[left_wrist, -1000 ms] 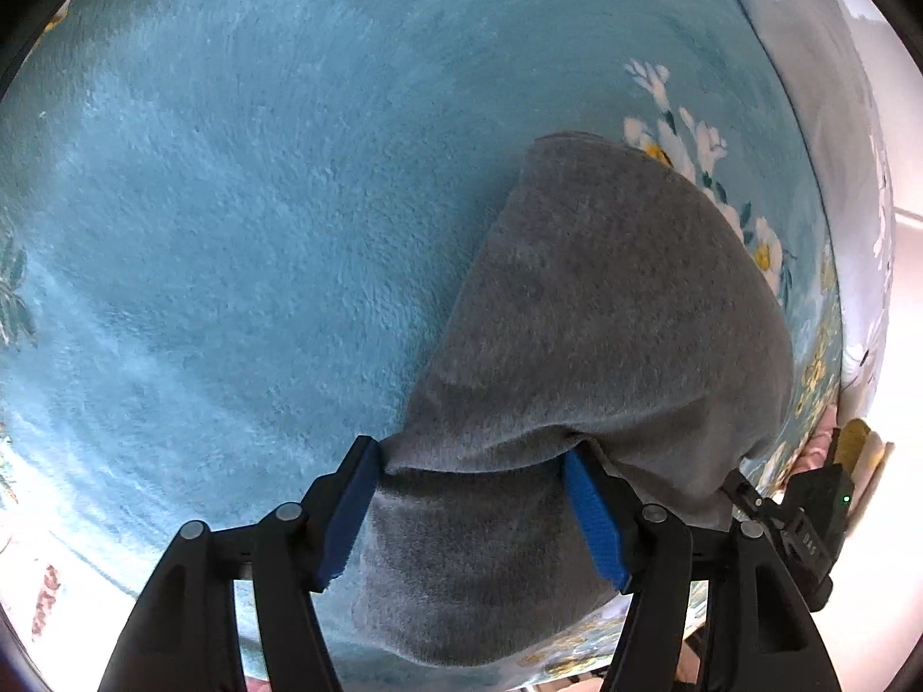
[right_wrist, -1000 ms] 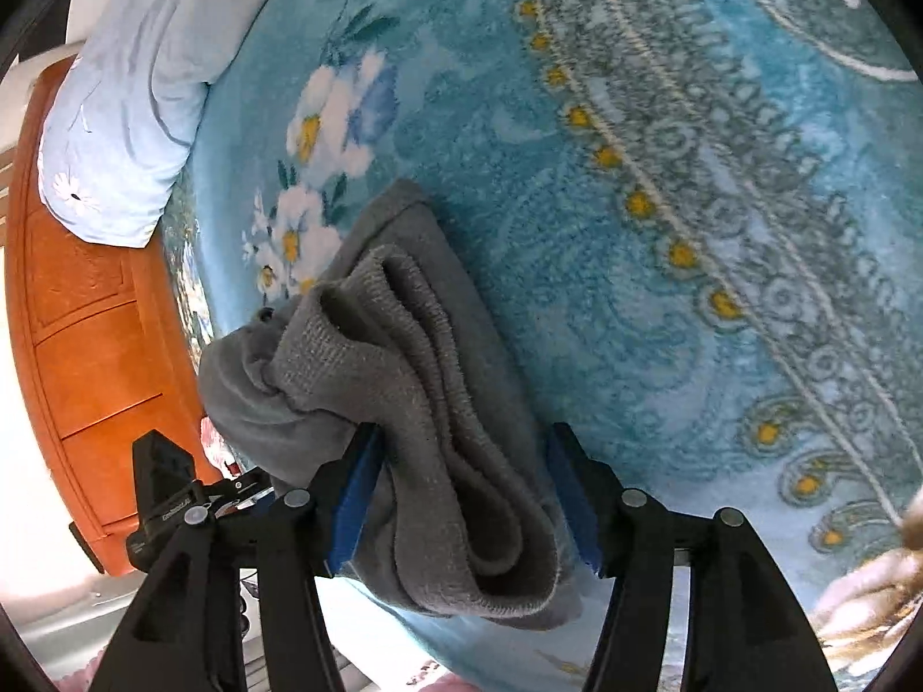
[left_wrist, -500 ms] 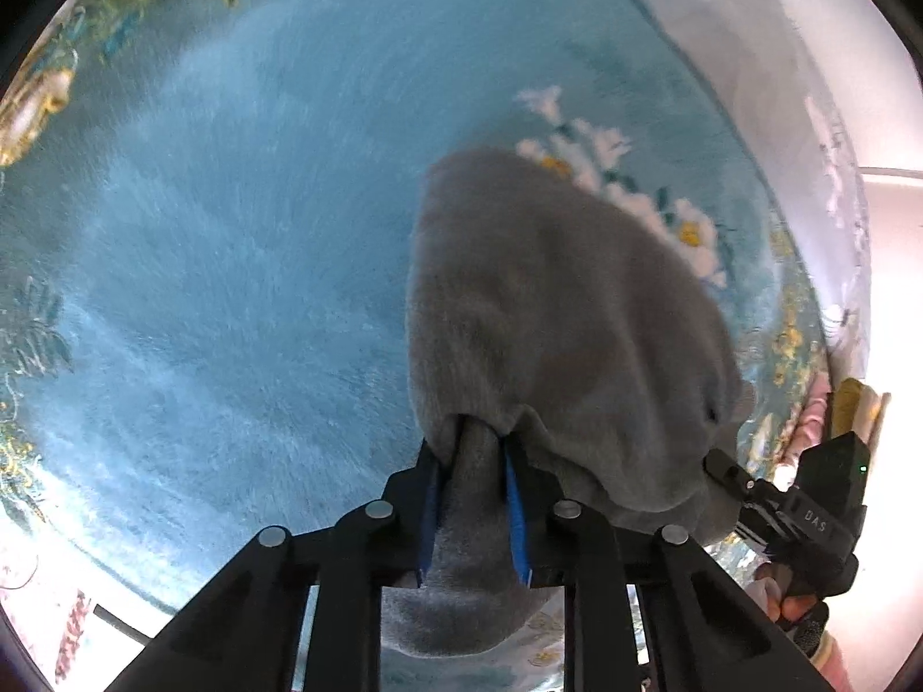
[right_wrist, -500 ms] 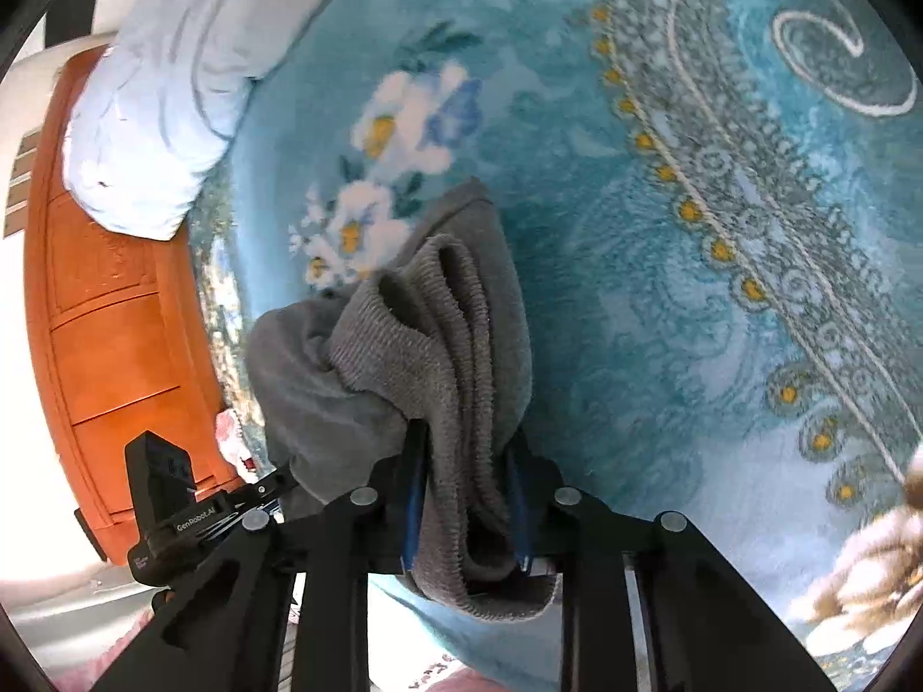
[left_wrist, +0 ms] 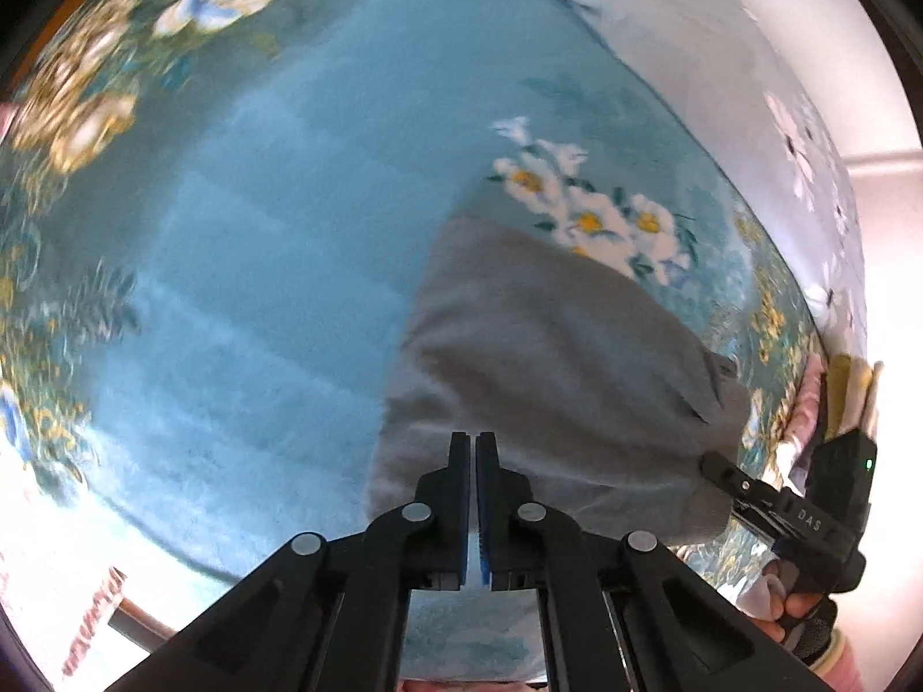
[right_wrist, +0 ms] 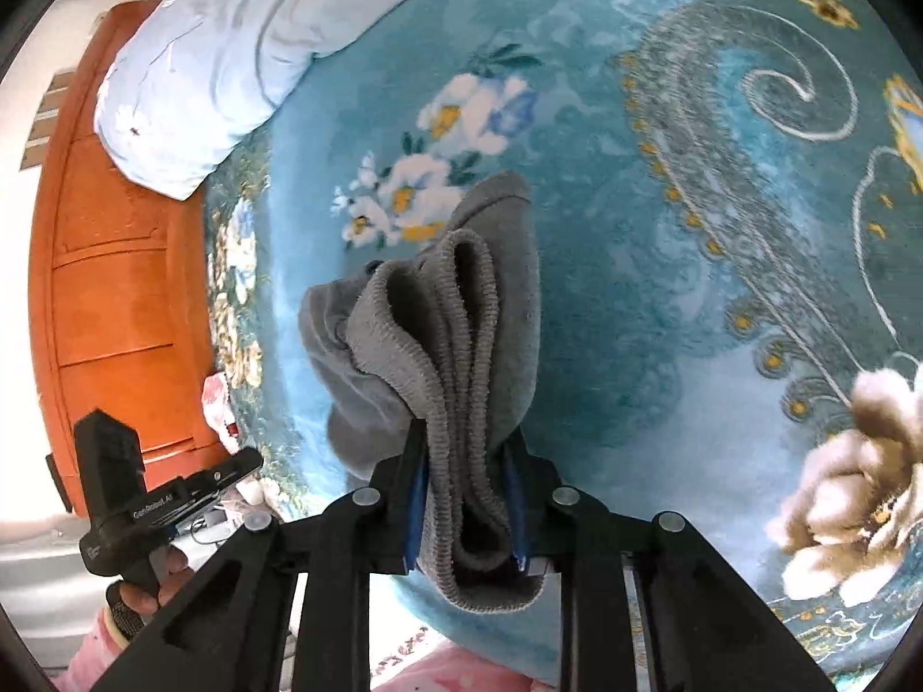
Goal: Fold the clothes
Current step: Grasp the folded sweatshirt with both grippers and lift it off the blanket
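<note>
A grey garment [left_wrist: 554, 357] lies on a blue flowered blanket [left_wrist: 259, 230]. In the left wrist view my left gripper [left_wrist: 475, 450] is shut with its blue pads together over the garment's near edge; no cloth shows between the pads. In the right wrist view my right gripper [right_wrist: 464, 478] is shut on a bunched ribbed hem of the grey garment [right_wrist: 456, 334], which rises in folds from the jaws. The right gripper's body [left_wrist: 807, 513] shows at the right of the left wrist view, and the left gripper's body [right_wrist: 132, 496] at the lower left of the right wrist view.
A pale blue pillow [right_wrist: 213, 52] lies at the head of the bed. An orange wooden headboard [right_wrist: 109, 265] stands at the left of the right wrist view. The blanket has flower patterns [right_wrist: 854, 461] and its edge falls away near the grippers.
Both grippers went from open around the grey cloth to shut. The left gripper's pads held cloth half a second ago and now meet with none visible. The views have swung upward.
</note>
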Demonstrator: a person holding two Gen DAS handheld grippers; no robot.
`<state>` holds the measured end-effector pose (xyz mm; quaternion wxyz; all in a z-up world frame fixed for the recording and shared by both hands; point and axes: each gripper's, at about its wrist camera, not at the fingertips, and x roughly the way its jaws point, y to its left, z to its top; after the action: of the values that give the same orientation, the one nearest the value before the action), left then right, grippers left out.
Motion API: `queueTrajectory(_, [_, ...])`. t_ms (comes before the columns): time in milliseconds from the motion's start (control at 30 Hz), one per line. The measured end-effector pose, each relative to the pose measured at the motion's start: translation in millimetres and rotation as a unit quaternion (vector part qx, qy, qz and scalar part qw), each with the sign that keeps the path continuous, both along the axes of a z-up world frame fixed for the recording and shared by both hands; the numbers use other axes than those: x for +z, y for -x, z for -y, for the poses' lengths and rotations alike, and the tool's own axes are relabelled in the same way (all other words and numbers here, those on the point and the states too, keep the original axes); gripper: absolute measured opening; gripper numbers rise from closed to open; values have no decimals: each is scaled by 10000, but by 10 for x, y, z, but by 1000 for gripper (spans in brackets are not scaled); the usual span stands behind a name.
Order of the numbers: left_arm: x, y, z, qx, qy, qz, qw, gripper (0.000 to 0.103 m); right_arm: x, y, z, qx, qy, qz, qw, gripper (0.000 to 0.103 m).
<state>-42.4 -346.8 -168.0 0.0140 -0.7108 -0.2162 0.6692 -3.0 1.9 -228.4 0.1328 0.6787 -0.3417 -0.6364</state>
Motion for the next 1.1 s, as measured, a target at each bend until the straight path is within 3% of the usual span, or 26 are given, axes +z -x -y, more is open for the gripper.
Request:
queueTrajectory(67, [-123, -64, 128, 181, -86, 92, 9998, 9, -66, -30, -51, -50, -88, 60, 9999, 24])
queueTrajectory(100, [-214, -71, 159, 228, -157, 136, 9995, 21, -100, -41, -72, -83, -119, 93, 9999, 24])
queueTrajectory(133, [-297, -79, 185, 262, -238, 161, 9992, 42, -129, -47, -89, -114, -135, 122, 9998, 24])
queueTrajectory(200, [-466, -100, 239, 367, -437, 207, 9982, 67, -175, -54, -109, -148, -168, 172, 9996, 24])
queueTrajectory(333, [-824, -121, 351, 992, -1281, 333, 9862, 73, -220, -42, -105, -109, -244, 229, 9994, 24])
queueTrajectory(567, [-1277, -121, 400, 1664, -1685, 546, 9700, 74, -323, 37, -101, 14, -355, 360, 9987, 25])
queueTrajectory(700, [-1324, -183, 325, 1962, -2065, 481, 9574, 72, -341, 55, -92, -20, -409, 421, 9983, 25])
queueTrajectory(767, [-1301, -200, 279, 2000, -2036, 442, 9574, 64, -339, 54, -93, -30, -409, 433, 9982, 25])
queueTrajectory(833, [-1241, -211, 232, 2024, -2018, 382, 9575, 34, -330, 53, -95, -49, -403, 444, 9982, 25])
queueTrajectory(933, [-1076, -213, 140, 1883, -1870, 205, 9639, 26, -292, 50, -87, -75, -469, 405, 9981, 25])
queueTrajectory(1100, [-701, -249, 4, 1580, -1561, -42, 9750, 24, -128, 15, -52, -147, -467, 227, 9985, 24])
